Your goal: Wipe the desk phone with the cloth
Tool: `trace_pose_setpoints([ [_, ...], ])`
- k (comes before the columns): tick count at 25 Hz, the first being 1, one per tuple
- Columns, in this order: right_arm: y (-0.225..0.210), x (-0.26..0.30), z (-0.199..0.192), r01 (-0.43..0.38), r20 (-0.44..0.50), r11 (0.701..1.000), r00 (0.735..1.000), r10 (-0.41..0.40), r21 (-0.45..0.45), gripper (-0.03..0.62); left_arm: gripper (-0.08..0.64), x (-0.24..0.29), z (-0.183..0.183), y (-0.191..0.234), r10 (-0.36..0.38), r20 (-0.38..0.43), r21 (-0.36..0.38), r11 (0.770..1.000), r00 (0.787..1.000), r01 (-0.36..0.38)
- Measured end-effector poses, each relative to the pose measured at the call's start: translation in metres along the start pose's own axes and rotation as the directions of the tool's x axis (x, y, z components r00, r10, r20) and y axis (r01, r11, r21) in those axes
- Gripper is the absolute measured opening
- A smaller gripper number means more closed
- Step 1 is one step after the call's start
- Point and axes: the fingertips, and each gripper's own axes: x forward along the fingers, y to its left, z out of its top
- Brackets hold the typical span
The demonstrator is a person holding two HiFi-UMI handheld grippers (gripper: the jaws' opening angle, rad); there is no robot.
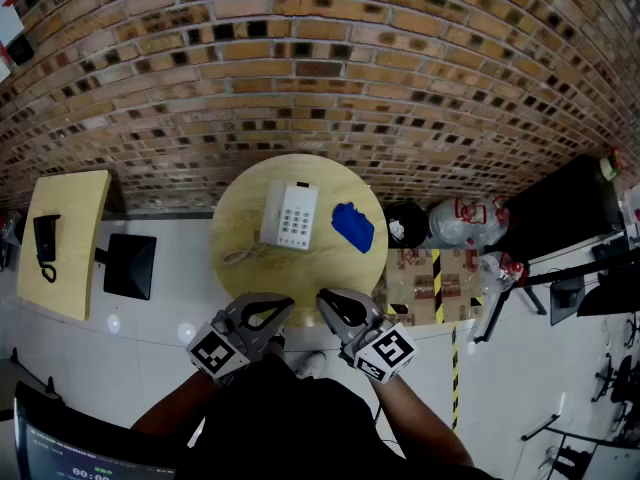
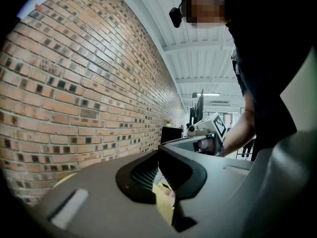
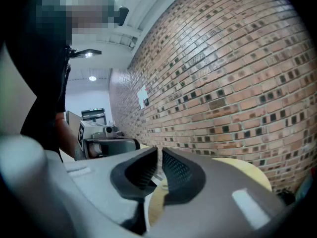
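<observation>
A white desk phone (image 1: 288, 214) lies on the round wooden table (image 1: 238, 206), with its cord (image 1: 240, 256) curled at the front left. To the phone's right on the same table rests a crumpled blue cloth (image 1: 353, 226). Both grippers hover side by side at the table's near edge, short of the phone and the cloth. My left gripper (image 1: 288, 306) (image 2: 158, 155) is shut with nothing in it. The jaws of my right gripper (image 1: 323, 298) (image 3: 159, 151) are together and hold nothing. Each gripper view shows the other gripper beside it.
A brick wall (image 1: 330, 68) curves behind the table. A small rectangular table (image 1: 80, 218) with a black phone (image 1: 46, 243) stands at the left, a black box (image 1: 130, 266) beside it. Plastic bags (image 1: 462, 220) and a taped cardboard box (image 1: 430, 286) sit at the right.
</observation>
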Motion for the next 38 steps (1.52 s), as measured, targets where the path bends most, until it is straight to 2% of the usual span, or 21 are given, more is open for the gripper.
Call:
trace_pose_setpoints([
  [7,-0.076,0.041,-0.026,0.101,-0.067,0.995,0.993,-0.1,0.006,0.049,-0.005,0.024,-0.013,0.061,-0.03,-0.021,-0.002,1.0,0.999,0.03],
  [11,-0.13,0.058,-0.061,0.183,-0.158,0.983,0.971,-0.177,0.027,0.086,-0.005,0.037,-0.027,0.087,-0.053,-0.049,-0.017,0.998,0.997,0.052],
  [14,-0.175,0.07,-0.09,0.245,-0.227,0.969,0.946,-0.232,0.031,0.122,-0.005,0.048,-0.038,0.104,-0.077,-0.059,-0.025,0.997,0.995,0.076],
  [16,-0.206,0.077,-0.111,0.286,-0.28,0.957,0.923,-0.262,0.048,0.208,-0.005,0.054,-0.044,0.112,-0.096,-0.06,-0.032,0.995,0.994,0.094],
  [19,-0.249,0.085,-0.143,0.337,-0.373,0.941,0.878,-0.3,0.036,0.253,-0.005,0.062,-0.052,0.119,-0.116,-0.069,-0.058,0.992,0.991,0.113],
  [25,-0.32,0.09,-0.195,0.398,-0.532,0.917,0.779,-0.333,0.009,0.259,-0.005,0.069,-0.06,0.13,-0.148,-0.089,-0.084,0.986,0.985,0.141],
  [30,-0.357,0.094,-0.227,0.421,-0.627,0.907,0.702,-0.338,-0.017,0.259,-0.005,0.067,-0.072,0.148,-0.136,-0.109,-0.109,0.986,0.985,0.124],
  [38,-0.371,0.105,-0.261,0.382,-0.721,0.923,0.63,-0.288,-0.035,0.252,-0.005,0.058,-0.085,0.167,-0.109,-0.128,-0.142,0.986,0.986,0.09],
])
